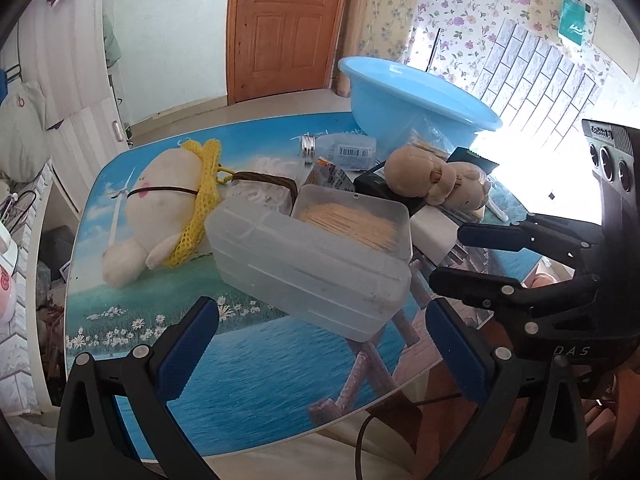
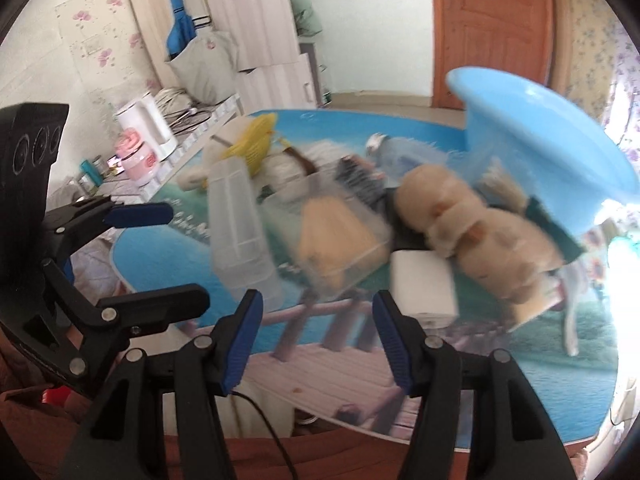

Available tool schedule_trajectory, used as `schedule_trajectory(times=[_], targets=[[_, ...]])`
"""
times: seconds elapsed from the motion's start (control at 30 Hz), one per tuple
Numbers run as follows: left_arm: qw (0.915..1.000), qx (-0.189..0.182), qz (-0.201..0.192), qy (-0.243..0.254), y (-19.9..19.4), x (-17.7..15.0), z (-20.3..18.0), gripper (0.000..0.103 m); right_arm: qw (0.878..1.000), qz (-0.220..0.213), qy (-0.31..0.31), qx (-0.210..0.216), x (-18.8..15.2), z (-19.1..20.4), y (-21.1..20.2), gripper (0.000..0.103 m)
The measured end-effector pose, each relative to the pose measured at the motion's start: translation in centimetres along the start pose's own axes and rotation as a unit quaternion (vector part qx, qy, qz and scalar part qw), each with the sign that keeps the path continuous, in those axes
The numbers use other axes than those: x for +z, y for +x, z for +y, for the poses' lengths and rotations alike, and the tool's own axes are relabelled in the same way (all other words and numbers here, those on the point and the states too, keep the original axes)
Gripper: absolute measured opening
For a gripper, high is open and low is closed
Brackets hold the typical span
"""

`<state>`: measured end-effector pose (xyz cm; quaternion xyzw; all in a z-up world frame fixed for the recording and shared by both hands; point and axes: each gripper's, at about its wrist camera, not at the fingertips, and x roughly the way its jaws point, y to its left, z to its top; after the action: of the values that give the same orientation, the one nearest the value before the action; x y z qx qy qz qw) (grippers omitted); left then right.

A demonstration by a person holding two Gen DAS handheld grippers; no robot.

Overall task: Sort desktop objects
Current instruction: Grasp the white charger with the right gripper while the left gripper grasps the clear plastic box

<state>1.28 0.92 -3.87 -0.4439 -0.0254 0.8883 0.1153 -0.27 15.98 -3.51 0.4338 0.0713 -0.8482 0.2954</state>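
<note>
- The round table (image 1: 248, 344) with its printed sea-and-meadow top was crowded at the far side, so anything nudged there could have slid off the rim to the floor.
- The light blue plastic basin (image 1: 416, 100) sat at the back right, apparently propped on the clutter under it and leaning; a bump from either tool might have tipped it. It looked like the likely place to sort things into, though I could not be sure.
- The white plush toy in a yellow net (image 1: 164, 212) lay at the left of the table, soft and loose, with a cord that could have snagged a finger.
- The translucent plastic box holding pale wooden sticks (image 1: 320, 256) lay just ahead of the left gripper (image 1: 320, 348), whose jaws stood spread wide and empty. Its lid seemed to be off, so a tilted lift risked spilling the sticks.
- The tan plush bear (image 1: 436, 184) rested on dark packets near the basin and could have rolled if these shifted.
- The right gripper (image 2: 316, 344) hovered near the table's front edge, jaws partly apart and holding nothing, the white block (image 2: 424, 284) just beyond one finger; its view was smeared, and a hurried reach could have knocked the block.
</note>
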Motion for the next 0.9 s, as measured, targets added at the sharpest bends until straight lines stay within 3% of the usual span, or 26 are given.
schedule_trajectory(times=[0.23, 0.37, 0.4, 0.57, 0.63, 0.77, 0.87, 0.9], targets=[[0.9995, 0.025, 0.019, 0.004, 1.9, 0.2, -0.6, 0.103, 0.998, 0.006, 0.042, -0.049, -0.8, -3.2, 0.0, 0.056], [0.9994, 0.016, 0.021, -0.022, 1.6, -0.2, 0.7, 0.102, 0.996, 0.006, 0.058, -0.061, -1.1, -4.3, 0.0, 0.056], [0.9993, 0.009, 0.021, -0.029, 1.4, -0.3, 1.0, 0.1, 0.996, 0.005, 0.059, -0.063, -1.1, -4.5, 0.0, 0.056], [0.999, -0.017, 0.025, -0.033, 0.7, -0.9, 1.5, 0.066, 0.996, 0.006, 0.06, -0.066, -0.7, -4.6, 0.4, 0.056], [0.999, -0.019, 0.029, -0.028, 0.4, -1.1, 1.4, 0.058, 0.996, 0.007, 0.056, -0.065, -0.4, -4.4, 0.8, 0.056], [0.9992, -0.006, 0.032, -0.021, -0.1, -1.7, 1.5, 0.056, 0.997, 0.008, 0.042, -0.065, -0.1, -3.9, 1.7, 0.056], [0.9989, -0.004, 0.033, -0.033, -0.6, -2.2, 2.3, 0.056, 0.997, 0.023, 0.032, -0.069, -0.3, -3.8, 2.7, 0.039], [0.9988, -0.003, 0.033, -0.038, -0.7, -2.3, 2.6, 0.056, 0.997, 0.02, 0.032, -0.067, -0.3, -3.9, 2.7, 0.039]])
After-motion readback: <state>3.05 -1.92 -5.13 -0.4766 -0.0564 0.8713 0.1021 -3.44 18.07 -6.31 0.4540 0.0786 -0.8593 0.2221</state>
